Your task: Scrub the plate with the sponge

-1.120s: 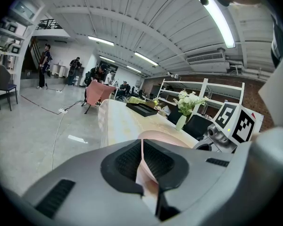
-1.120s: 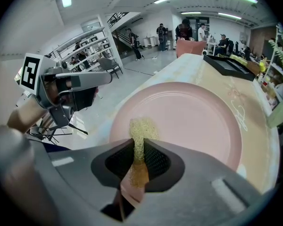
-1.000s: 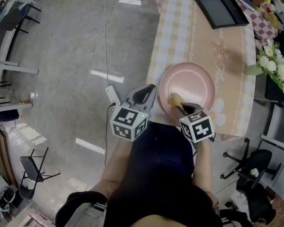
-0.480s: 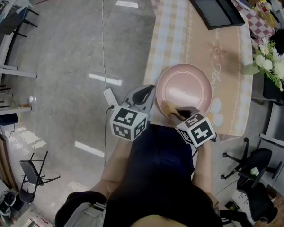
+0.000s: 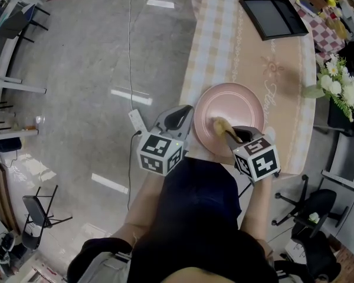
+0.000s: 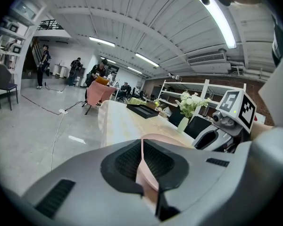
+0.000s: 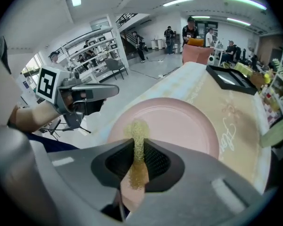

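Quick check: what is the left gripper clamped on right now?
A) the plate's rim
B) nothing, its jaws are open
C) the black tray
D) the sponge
A: the left gripper has its jaws shut on the rim of the pink plate, while the sponge is pinched in the right gripper.

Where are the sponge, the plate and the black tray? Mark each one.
sponge (image 7: 138, 144), right gripper view, on the middle of its yellow strip.
plate (image 5: 241, 106), head view, on its bare pink centre.
black tray (image 5: 272, 15), head view, on its dark inner face.
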The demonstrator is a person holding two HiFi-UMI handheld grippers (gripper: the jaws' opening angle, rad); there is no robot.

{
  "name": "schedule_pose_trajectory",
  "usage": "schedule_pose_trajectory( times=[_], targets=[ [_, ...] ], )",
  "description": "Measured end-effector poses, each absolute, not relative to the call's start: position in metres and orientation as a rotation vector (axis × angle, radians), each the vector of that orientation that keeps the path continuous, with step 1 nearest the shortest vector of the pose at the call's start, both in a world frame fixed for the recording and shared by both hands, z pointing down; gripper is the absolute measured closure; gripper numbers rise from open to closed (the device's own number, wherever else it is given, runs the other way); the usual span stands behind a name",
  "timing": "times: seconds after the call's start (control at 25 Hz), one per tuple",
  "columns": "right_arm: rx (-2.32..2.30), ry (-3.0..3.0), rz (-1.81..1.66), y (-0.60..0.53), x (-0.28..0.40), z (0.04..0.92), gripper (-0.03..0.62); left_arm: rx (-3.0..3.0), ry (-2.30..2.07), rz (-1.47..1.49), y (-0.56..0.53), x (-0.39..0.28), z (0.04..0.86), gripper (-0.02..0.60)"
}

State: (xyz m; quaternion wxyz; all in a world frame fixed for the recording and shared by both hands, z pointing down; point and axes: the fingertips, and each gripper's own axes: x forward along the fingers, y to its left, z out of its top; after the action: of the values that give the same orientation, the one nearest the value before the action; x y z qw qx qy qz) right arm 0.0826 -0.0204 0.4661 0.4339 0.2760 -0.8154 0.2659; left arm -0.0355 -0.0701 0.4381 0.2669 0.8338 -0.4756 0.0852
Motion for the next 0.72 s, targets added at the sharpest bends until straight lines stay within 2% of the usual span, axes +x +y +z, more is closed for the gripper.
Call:
schedule_pose_trajectory(
  times=[0.36, 0.72],
  targets=[
    [1.059, -2.026, 0.551, -0.089, 0.106, 0.457, 0.542, 2.212, -1.329, 0.229, -0.084, -0.043, 0.442, 0.558],
    [1.171, -1.975, 0.392, -0.126, 0.106, 0.462, 0.542, 2.164, -1.368, 0.244, -0.093, -0.051, 0.448, 0.558]
  ],
)
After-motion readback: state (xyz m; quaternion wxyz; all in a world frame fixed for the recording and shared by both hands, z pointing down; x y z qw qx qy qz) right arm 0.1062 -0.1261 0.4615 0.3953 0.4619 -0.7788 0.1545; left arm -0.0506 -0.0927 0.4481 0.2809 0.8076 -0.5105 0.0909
